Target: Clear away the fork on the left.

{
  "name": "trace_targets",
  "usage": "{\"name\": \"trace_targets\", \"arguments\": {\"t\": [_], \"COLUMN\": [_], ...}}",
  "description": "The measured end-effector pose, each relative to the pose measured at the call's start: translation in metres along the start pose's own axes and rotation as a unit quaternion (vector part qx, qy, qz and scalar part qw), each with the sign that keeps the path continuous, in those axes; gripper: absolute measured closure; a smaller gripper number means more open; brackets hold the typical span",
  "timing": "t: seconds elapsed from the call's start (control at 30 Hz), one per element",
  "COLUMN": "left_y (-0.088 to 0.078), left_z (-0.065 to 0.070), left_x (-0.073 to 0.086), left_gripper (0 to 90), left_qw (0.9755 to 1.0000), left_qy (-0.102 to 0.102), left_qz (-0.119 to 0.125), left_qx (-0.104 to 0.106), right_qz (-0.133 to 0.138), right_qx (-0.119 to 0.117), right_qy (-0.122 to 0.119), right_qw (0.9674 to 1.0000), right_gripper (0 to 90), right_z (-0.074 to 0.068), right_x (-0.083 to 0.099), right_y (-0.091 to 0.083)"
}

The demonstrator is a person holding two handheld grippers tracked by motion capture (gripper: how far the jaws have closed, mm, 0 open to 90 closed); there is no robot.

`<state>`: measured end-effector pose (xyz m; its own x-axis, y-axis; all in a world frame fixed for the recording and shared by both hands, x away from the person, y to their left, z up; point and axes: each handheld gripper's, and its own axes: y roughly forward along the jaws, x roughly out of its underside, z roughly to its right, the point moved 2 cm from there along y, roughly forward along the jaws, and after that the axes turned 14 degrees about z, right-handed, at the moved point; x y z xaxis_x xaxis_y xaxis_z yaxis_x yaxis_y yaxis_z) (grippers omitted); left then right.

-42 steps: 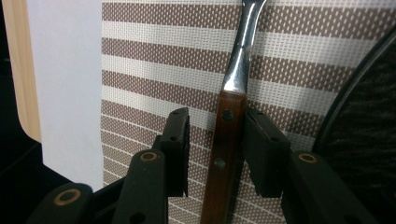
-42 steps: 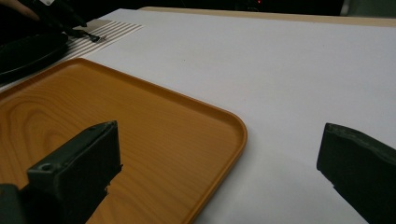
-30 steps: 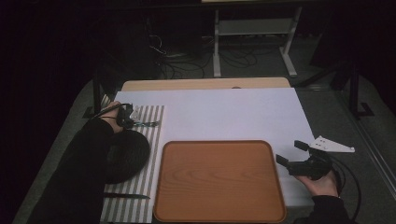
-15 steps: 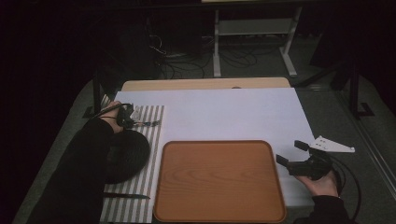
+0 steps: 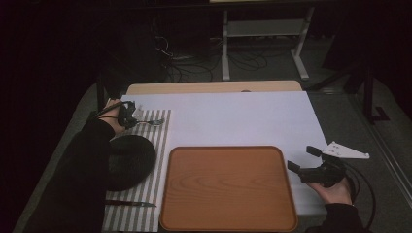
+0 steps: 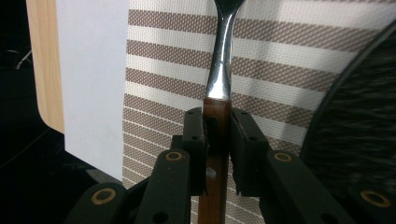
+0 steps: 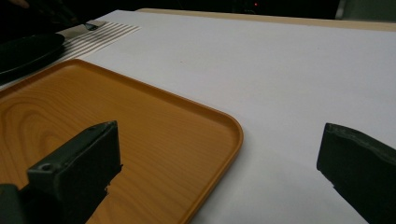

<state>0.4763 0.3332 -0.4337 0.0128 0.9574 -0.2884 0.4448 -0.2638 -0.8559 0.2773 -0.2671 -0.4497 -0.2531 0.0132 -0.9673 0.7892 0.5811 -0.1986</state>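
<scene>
The fork (image 6: 219, 84) sits in the middle of the left gripper view, its brown wooden handle running down to the bottom edge and its shiny steel neck rising out of the top of the frame; the tines lie beyond the picture's edge. In the high view it lies at the upper left, over the far end of the striped placemat (image 5: 153, 160). The left gripper (image 6: 218, 128) has its jaws clamped on the top of the handle, right where wood meets metal, one pad on each side.

That grip looks narrow and near one end of the handle, so the likely trouble is the fork pivoting between the pads and drooping, or sliding out if it is swung quickly. Whether it is lifted clear of the mat I cannot tell; if it rests on the weave, a drag could catch the tines and pull the mat askew.

The black plate (image 6: 359, 121) fills the right side of that view, just beside the handle, so a sideways swing could knock its rim.

At the lower right of the high view the right gripper (image 5: 305, 160) holds nothing, jaws spread wide, beside the wooden tray (image 5: 228, 187). A knife (image 5: 131, 203) lies at the mat's near end, well apart.
</scene>
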Motion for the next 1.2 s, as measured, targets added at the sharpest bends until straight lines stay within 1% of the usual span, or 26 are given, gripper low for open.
{"name": "trace_targets", "arguments": {"t": [0.07,0.1,0.13,0.17,0.2,0.23,0.27,0.3,0.33,0.37,0.43,0.47,0.57,0.67,0.73,0.77,0.83,0.9,0.93,0.97,1.0,1.03,1.07,1.1,1.13,1.2], "left_y": [-0.005,-0.005,-0.010,-0.010,-0.015,-0.015,-0.021,-0.021,-0.025,-0.027,-0.030,-0.034,-0.038,-0.043,-0.045,-0.045,-0.048,-0.050,-0.052,-0.052,-0.056,-0.056,-0.059,-0.059,-0.061,-0.061], "left_z": [0.000,0.000,-0.001,-0.001,-0.001,-0.001,-0.001,-0.001,0.001,0.002,0.003,0.004,0.004,0.008,0.010,0.010,0.014,0.015,0.019,0.019,0.022,0.022,0.026,0.026,0.030,0.034], "left_x": [-0.002,-0.002,-0.003,-0.003,-0.004,-0.004,-0.004,-0.004,-0.005,-0.006,-0.007,-0.008,-0.009,-0.012,-0.014,-0.014,-0.018,-0.020,-0.023,-0.023,-0.027,-0.027,-0.031,-0.031,-0.034,-0.034], "left_gripper": [77.1,77.1,77.1,77.1,77.1,77.1,77.1,77.1,77.0,77.0,77.1,77.1,77.1,77.1,77.0,77.0,77.0,77.1,77.1,77.1,77.1,77.1,77.1,77.1,77.1,77.2], "left_qw": [1.0000,1.0000,0.9998,0.9998,0.9997,0.9997,0.9994,0.9994,0.9994,0.9994,0.9994,0.9989,0.9986,0.9982,0.9973,0.9973,0.9966,0.9965,0.9961,0.9961,0.9959,0.9959,0.9956,0.9956,0.9937,0.9909], "left_qy": [0.000,0.000,-0.005,-0.005,-0.007,-0.007,-0.009,-0.009,-0.013,-0.012,-0.011,-0.016,-0.017,-0.018,-0.028,-0.028,-0.033,-0.034,-0.036,-0.036,-0.033,-0.033,-0.030,-0.030,-0.041,-0.058], "left_qz": [0.005,0.005,0.012,0.012,0.015,0.015,0.023,0.023,0.029,0.030,0.029,0.040,0.045,0.055,0.066,0.066,0.074,0.076,0.080,0.080,0.084,0.084,0.089,0.089,0.104,0.121], "left_qx": [-0.007,-0.007,-0.013,-0.013,-0.018,-0.018,-0.023,-0.023,-0.014,-0.013,-0.014,-0.016,-0.021,-0.017,-0.016,-0.016,-0.013,-0.011,-0.010,-0.010,-0.010,-0.010,-0.007,-0.007,0.009,0.017], "right_qz": [-0.001,-0.001,-0.001,-0.001,-0.001,-0.001,0.000,0.001,0.001,0.000,0.000,0.000,0.001,0.001,0.001,0.001,0.001,0.001,0.001,0.000,0.000,0.000,0.000,0.000,0.000,0.000], "right_qx": [0.000,0.000,-0.001,-0.001,-0.001,-0.001,0.000,0.000,0.000,0.000,0.000,0.000,0.000,0.001,0.001,0.001,0.001,0.001,0.001,0.001,0.001,0.001,0.001,0.001,0.000,0.000], "right_qy": [0.000,0.000,0.000,0.000,-0.002,-0.002,-0.001,-0.001,-0.001,-0.001,-0.001,-0.001,-0.001,0.000,0.000,0.000,0.000,0.000,0.000,0.000,0.000,0.000,0.000,0.000,0.000,0.001], "right_qw": [1.0000,1.0000,1.0000,1.0000,1.0000,1.0000,1.0000,1.0000,1.0000,1.0000,1.0000,1.0000,1.0000,1.0000,1.0000,1.0000,1.0000,1.0000,1.0000,1.0000,1.0000,1.0000,1.0000,1.0000,1.0000,1.0000], "right_gripper": [0.0,0.0,0.0,0.0,0.0,0.0,0.0,0.0,0.0,0.0,0.0,0.0,0.0,0.0,0.0,0.0,0.0,0.0,0.0,0.0,0.0,0.0,0.0,0.0,0.0,0.0], "right_z": [0.000,0.000,-0.001,-0.001,-0.001,-0.001,-0.001,-0.001,-0.001,-0.001,-0.001,-0.001,-0.001,-0.001,-0.001,-0.001,-0.001,-0.001,-0.001,-0.001,-0.001,-0.001,-0.001,-0.001,-0.001,-0.002], "right_x": [0.000,0.000,0.000,0.000,0.000,0.000,0.000,0.000,0.000,0.000,0.000,0.000,-0.001,0.000,0.000,0.000,0.000,0.000,0.000,0.000,0.000,0.000,0.000,0.000,0.000,0.000], "right_y": [0.000,0.000,0.000,0.000,0.000,0.000,0.000,0.000,0.000,0.000,0.000,0.000,0.000,0.000,0.000,0.000,0.000,0.000,0.000,0.000,0.000,0.000,0.000,0.000,0.000,0.000]}}
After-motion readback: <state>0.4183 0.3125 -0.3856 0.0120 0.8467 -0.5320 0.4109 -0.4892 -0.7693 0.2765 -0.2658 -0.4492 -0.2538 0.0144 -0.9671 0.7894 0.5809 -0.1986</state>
